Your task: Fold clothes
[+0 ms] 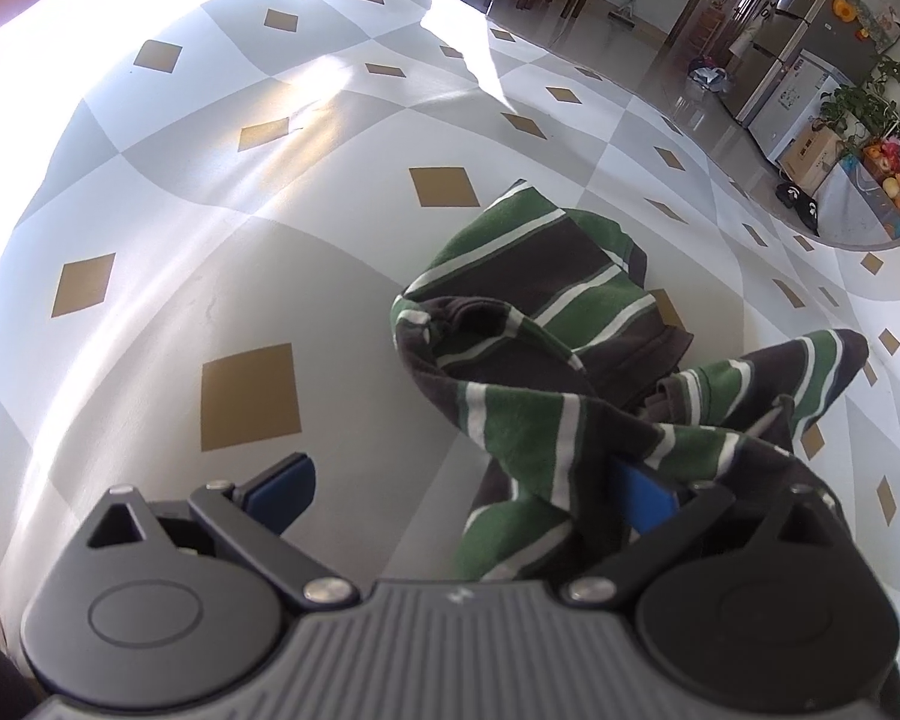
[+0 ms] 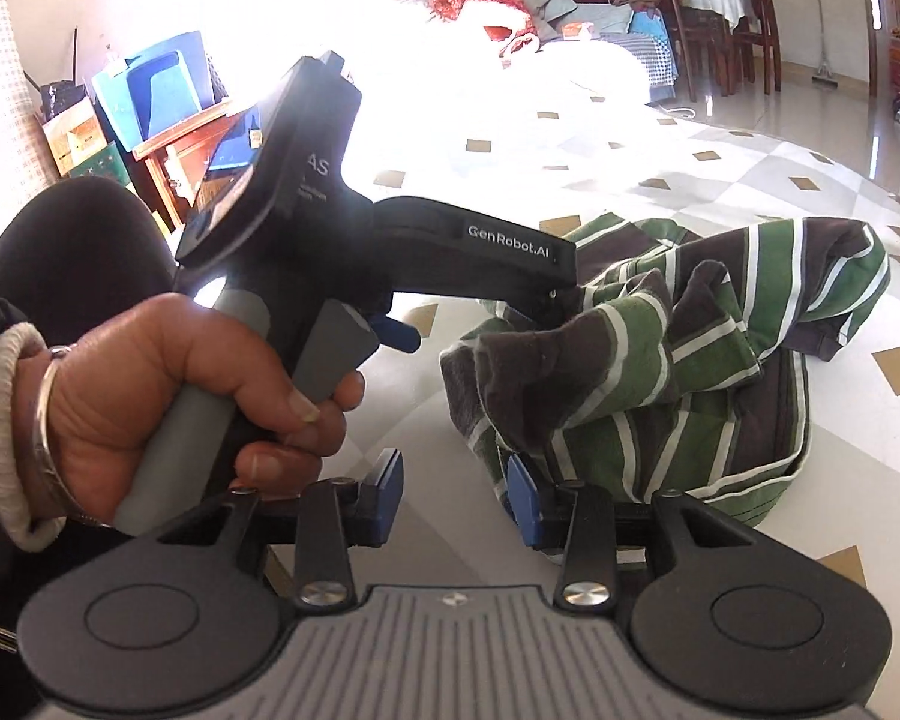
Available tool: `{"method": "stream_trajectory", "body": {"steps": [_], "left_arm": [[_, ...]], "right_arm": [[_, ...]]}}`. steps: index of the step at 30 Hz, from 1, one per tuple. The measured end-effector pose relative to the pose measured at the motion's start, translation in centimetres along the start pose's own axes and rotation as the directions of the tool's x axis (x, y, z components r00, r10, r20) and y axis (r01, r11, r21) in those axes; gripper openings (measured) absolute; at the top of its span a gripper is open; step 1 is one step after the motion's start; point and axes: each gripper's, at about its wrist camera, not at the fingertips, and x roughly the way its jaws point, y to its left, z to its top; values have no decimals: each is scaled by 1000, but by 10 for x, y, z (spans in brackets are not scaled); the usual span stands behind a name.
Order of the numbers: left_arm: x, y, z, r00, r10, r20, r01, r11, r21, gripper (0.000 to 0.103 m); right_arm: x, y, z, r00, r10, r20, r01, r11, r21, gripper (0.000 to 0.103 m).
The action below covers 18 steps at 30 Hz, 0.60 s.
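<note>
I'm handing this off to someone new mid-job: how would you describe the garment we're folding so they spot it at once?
Start at the big cloth-covered surface, pale grey and white checks with small tan diamonds. On it lies one crumpled heap, the striped garment, partly draped over one blue pad of the left tongs. Its broad green and dark brown bands with thin white lines match nothing else on the cloth.

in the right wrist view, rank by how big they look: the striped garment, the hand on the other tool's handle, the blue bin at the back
1. striped garment
2. hand, though nearness to the camera enlarges it
3. blue bin
</note>
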Motion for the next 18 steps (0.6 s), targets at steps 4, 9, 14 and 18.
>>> {"method": "stream_trajectory", "body": {"steps": [4,9,14,18], "left_arm": [[2,4,0,1000,2,-18,-2,1000,-25,103],[5,10,0,999,13,-36,-15,999,-50,103],[4,10,-1,999,17,-37,-18,999,-36,103],[3,11,0,999,16,-39,-18,999,-36,103]], "right_arm": [[-8,-4,4,999,-16,52,14,999,39,41],[-42,-9,2,985,-58,161,33,988,152,43],[-45,-24,6,972,-125,200,74,967,245,48],[-42,-20,8,965,-168,200,124,969,215,48]]}}
